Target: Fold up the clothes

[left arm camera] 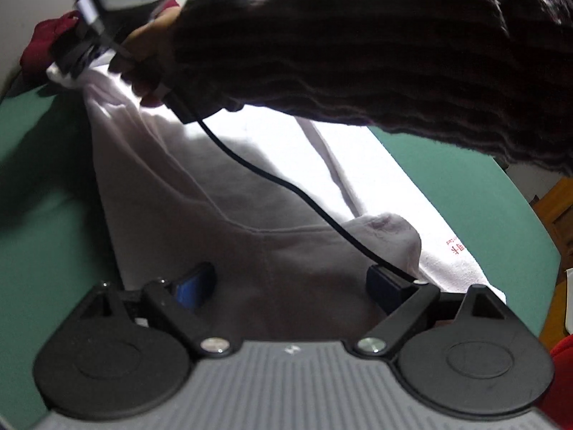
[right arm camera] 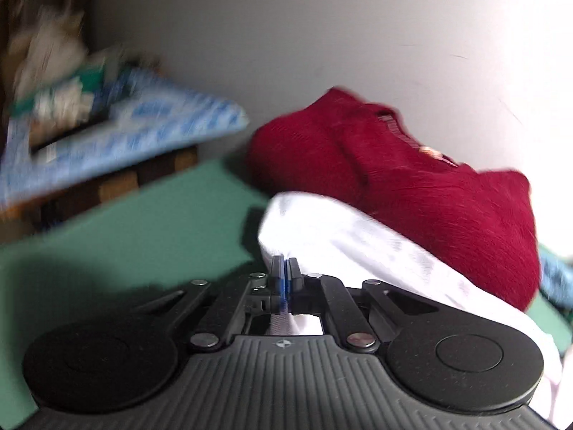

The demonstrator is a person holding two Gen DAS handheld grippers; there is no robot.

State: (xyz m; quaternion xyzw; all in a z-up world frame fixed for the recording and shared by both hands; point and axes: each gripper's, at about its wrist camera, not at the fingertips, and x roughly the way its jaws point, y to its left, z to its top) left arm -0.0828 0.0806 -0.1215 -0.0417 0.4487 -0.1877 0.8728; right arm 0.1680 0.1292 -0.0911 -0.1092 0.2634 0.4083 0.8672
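**A:** A white garment [left arm camera: 200, 215] lies spread along the green counter [left arm camera: 46, 215], partly folded: one layer is turned over onto the body near the left hand-held gripper [left arm camera: 290, 283], and a long panel runs away to the far left corner.

**B:** Who has hold of it?

**A:** The right hand-held gripper [right arm camera: 285, 272], clenched on a pinch of the white cloth at that far end, as its own camera shows. The left one stands released, jaws wide above the near fabric, gripping nothing.

**B:** So how far along?

**A:** By my reading, midway. One fold appears in place; the garment is not yet a compact bundle, and a red sweater [right arm camera: 412, 186] heaped just behind it against the wall looks unfolded.

**B:** Any writing?

**A:** Small red print [left arm camera: 454, 245] on a white cloth at the right edge, too small to read. A blurred blue-patterned packet [right arm camera: 136, 136] sits far left; nothing legible there either.

**B:** And the person?

**A:** Only a striped knitted sleeve [left arm camera: 358, 53], reaching across.
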